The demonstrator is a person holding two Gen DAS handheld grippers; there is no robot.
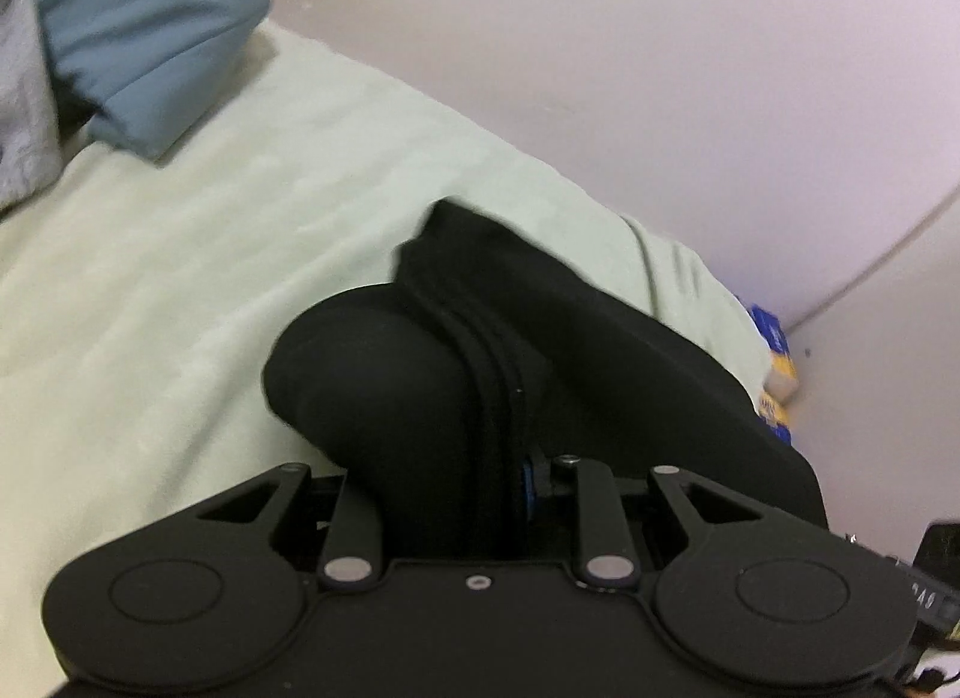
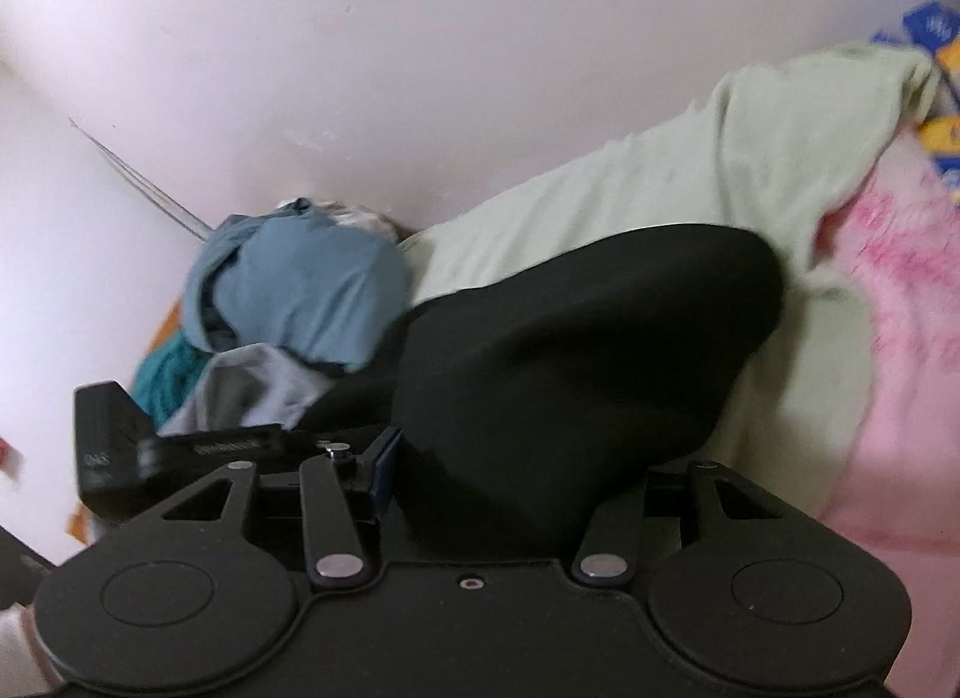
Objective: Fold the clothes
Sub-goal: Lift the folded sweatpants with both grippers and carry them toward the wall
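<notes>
Right now, left wrist view: left gripper (image 1: 480, 350) has its jaws clamped on a black garment (image 1: 462, 272). Several stacked layers of its edge run down the slot between the two fingers, and a bunched end pokes out past the tips. The left finger (image 1: 360, 380) is fully visible; the right one is mostly draped by cloth. Held clear above a pale green blanket (image 1: 198, 278) on the bed. Further out on the blanket sits a blue-grey garment (image 1: 144, 32), with a grey-white fabric (image 1: 21, 116) touching it at frame left. Pinkish wall (image 1: 600, 68) behind.

Right wrist view: right gripper (image 2: 576, 350) is largely covered by one broad black finger (image 2: 588, 338). I cannot tell the jaw gap or whether any cloth is in it. No black cloth clearly separable from the finger here. Just left of the gripper base sits a black device (image 2: 114, 452) with small white print, too blurred to read. Beyond it lies a heap of clothes: a light grey piece (image 2: 252, 386), a teal knit (image 2: 168, 368) and a blue-grey garment (image 2: 300, 296). The pale green blanket (image 2: 720, 170) runs up to the right, with a pink fleece (image 2: 900, 368) beside it. Blue-and-yellow printed fabric (image 2: 942, 38) at far right; print unreadable.
</notes>
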